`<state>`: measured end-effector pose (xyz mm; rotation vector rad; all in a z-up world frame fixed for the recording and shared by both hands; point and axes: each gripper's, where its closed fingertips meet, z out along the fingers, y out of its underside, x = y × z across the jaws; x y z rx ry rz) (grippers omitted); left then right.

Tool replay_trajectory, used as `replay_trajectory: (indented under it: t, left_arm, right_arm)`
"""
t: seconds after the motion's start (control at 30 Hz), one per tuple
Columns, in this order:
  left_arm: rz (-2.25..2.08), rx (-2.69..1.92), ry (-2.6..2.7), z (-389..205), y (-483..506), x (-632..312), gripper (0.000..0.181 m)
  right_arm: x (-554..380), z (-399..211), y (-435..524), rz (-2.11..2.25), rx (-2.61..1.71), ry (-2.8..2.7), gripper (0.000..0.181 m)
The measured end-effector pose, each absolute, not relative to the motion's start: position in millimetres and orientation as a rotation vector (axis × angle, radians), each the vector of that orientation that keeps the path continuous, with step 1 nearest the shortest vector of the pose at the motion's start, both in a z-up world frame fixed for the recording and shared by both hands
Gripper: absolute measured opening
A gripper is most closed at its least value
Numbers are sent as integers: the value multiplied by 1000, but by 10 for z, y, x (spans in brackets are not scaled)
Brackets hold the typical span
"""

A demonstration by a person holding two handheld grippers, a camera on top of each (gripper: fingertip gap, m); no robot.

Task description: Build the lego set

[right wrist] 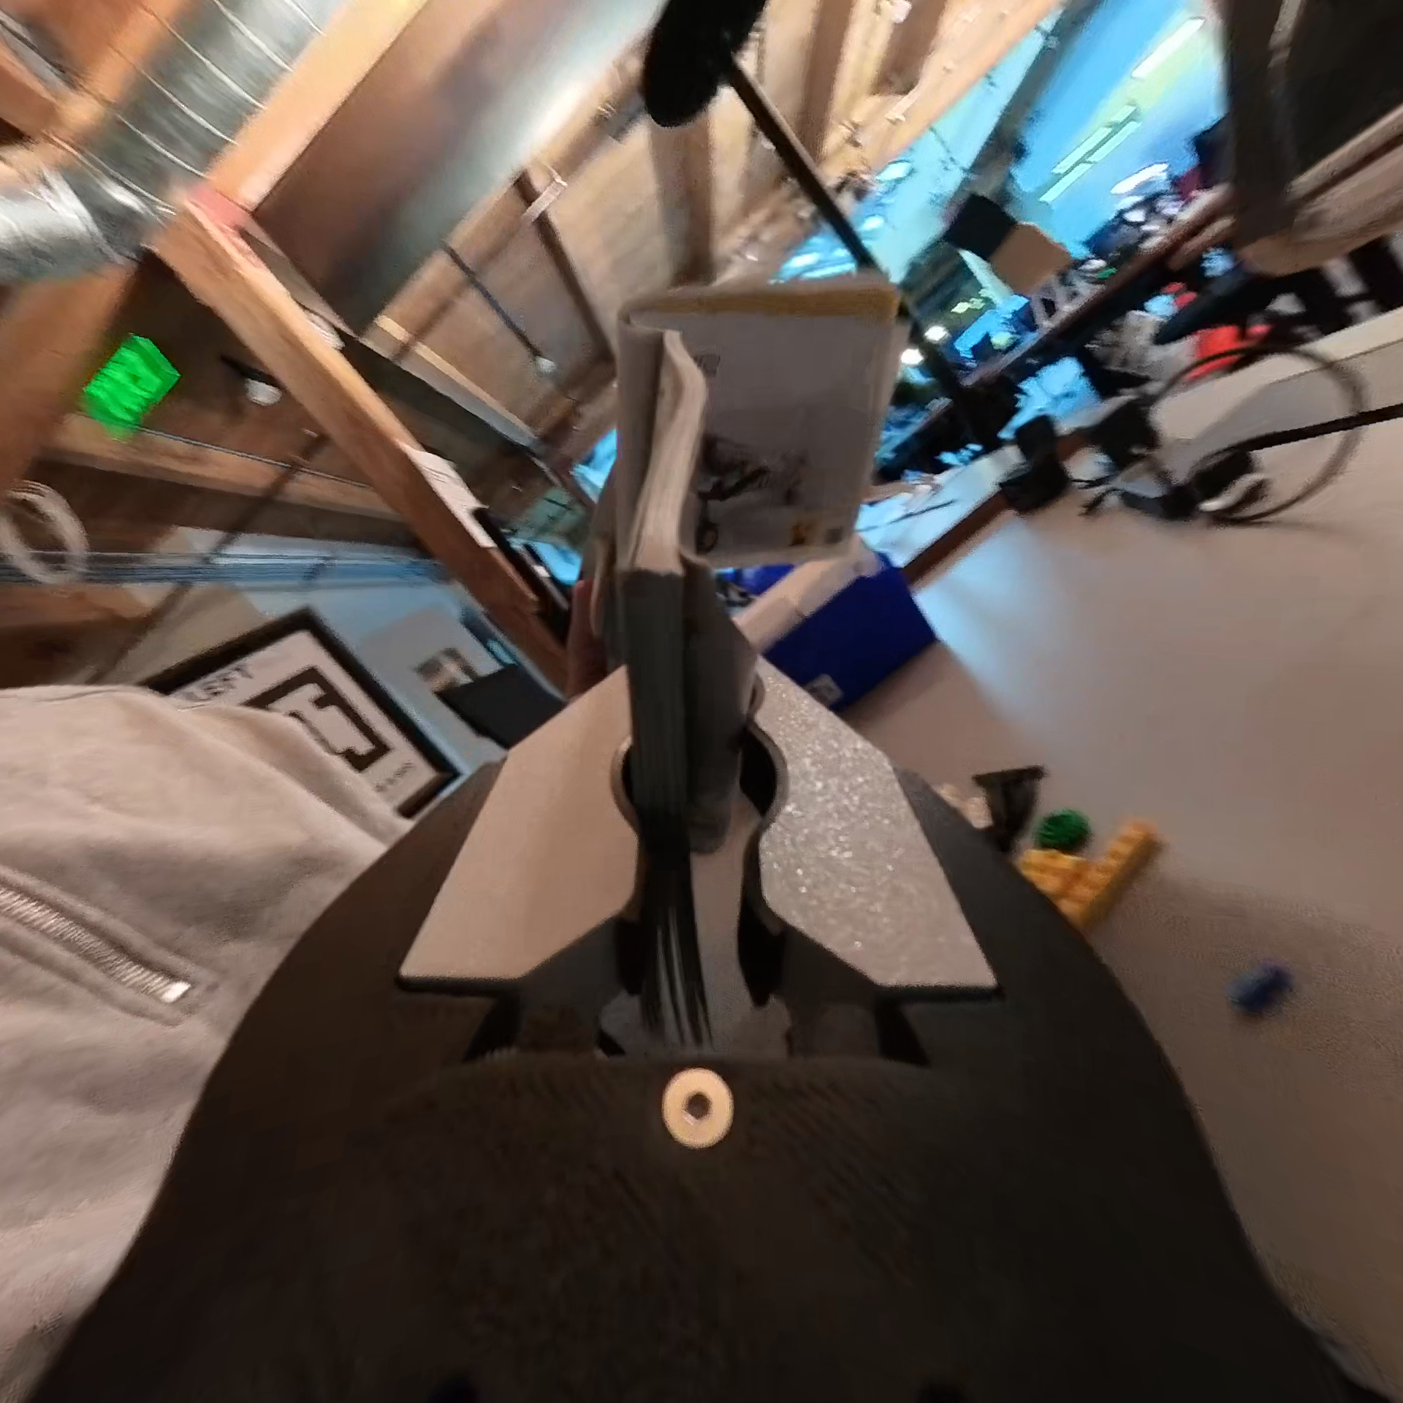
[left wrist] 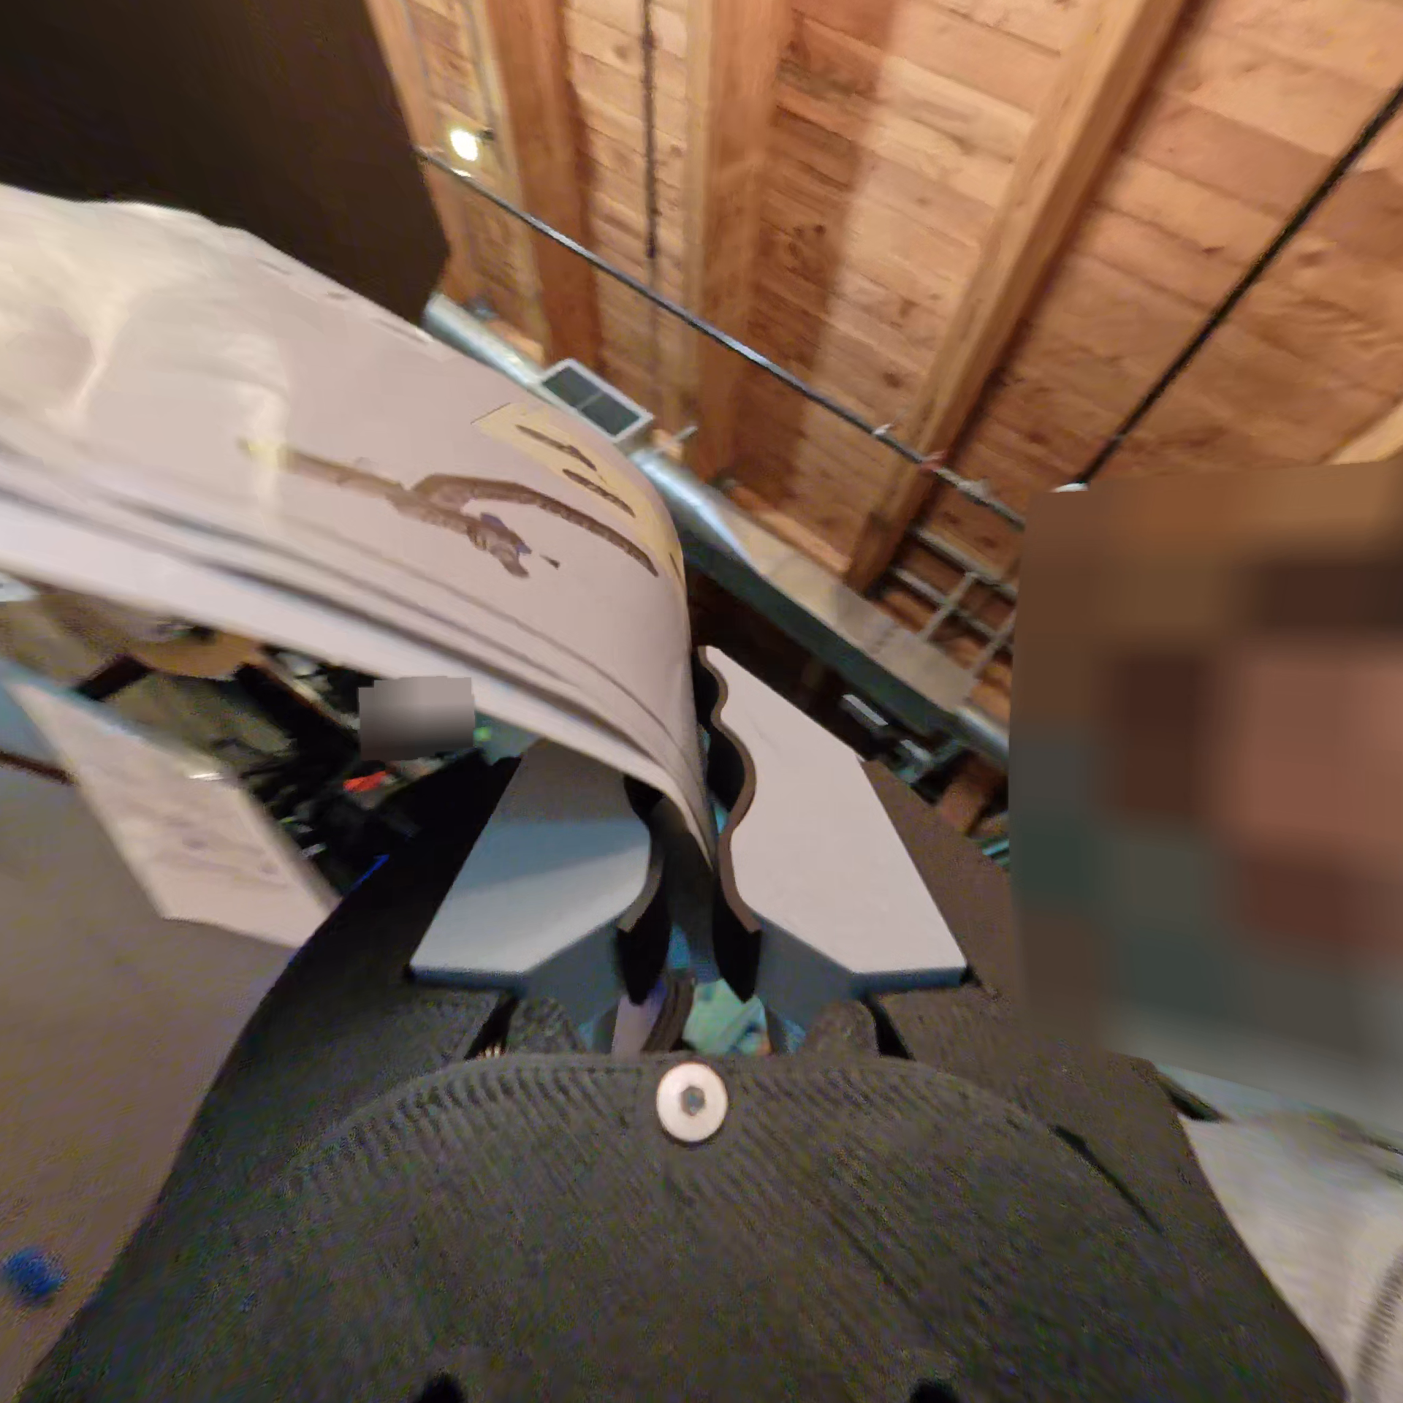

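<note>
My left gripper (left wrist: 702,729) is shut on the edge of several pages of the white instruction booklet (left wrist: 379,486), which bend up and away to the left. My right gripper (right wrist: 676,660) is shut on the booklet (right wrist: 759,425) too, holding a thick stack of pages edge-on between its fingers, raised off the table. A yellow lego assembly (right wrist: 1093,873) with a green piece (right wrist: 1063,829) beside it lies on the grey table (right wrist: 1177,683) at the right. A small blue piece (right wrist: 1260,985) lies nearer on the table.
A blue box (right wrist: 850,638) stands on the table behind the booklet. A grey sleeve (right wrist: 152,873) fills the lower left of the right wrist view. A loose white sheet (left wrist: 182,827) and a blue piece (left wrist: 30,1275) show at the left. Wooden ceiling beams (left wrist: 987,266) are overhead. My right fingertips sit around 15 cm from my left ones.
</note>
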<state>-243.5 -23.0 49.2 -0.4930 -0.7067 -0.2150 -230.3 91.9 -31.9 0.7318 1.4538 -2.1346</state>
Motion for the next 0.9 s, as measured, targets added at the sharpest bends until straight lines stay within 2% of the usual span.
replay_trajectory:
  t: [0.1, 0.17, 0.23, 0.37, 0.43, 0.47, 0.5, 0.57, 0.63, 0.67, 0.7, 0.77, 0.9]
  left_arm:
    - [-96, -592, -820, 245, -286, -2698, 0]
    - [-31, -633, -974, -10, -420, -2971, 21]
    - [-64, -607, -1098, -230, -594, -3171, 51]
    - [-82, -559, -1246, -588, -914, -3350, 62]
    - [-39, -574, -1287, -690, -1035, -3362, 63]
    - [-2, -582, -1306, -726, -1108, -3366, 64]
    - [32, -589, -1310, -734, -1179, -3371, 64]
    - [78, -598, -1310, -710, -1311, -3392, 64]
    - [125, -622, -1282, -616, -1407, -3427, 61]
    - [155, -651, -1263, -556, -1432, -3461, 61]
    - [187, -690, -1226, -468, -1434, -3507, 61]
    - [246, -798, -1149, -263, -1391, -3674, 62]
    - [232, -998, -985, 215, -1225, -4293, 76]
  right_arm:
    - [-2609, -354, 971, -2090, 842, 1598, 6]
    - [-2848, -465, 967, -1993, 914, 1707, 4]
    - [-3114, -649, 960, -1897, 995, 1794, 3]
    - [-3623, -1128, 1023, -1743, 1150, 1883, 4]
    - [-3785, -1328, 1079, -1666, 1214, 1883, 11]
    - [-3842, -1390, 1111, -1645, 1237, 1889, 25]
    - [-3886, -1433, 1153, -1625, 1266, 1895, 46]
    - [-3958, -1487, 1286, -1596, 1333, 1957, 69]
    - [-4045, -1371, 1451, -1675, 1361, 2028, 70]
    - [-4094, -1292, 1533, -1707, 1376, 2061, 80]
    - [-4138, -1139, 1583, -1776, 1338, 2082, 70]
    - [-4324, -761, 1688, -1946, 1301, 2112, 70]
    - [-4898, 97, 1851, -2302, 1132, 2186, 65]
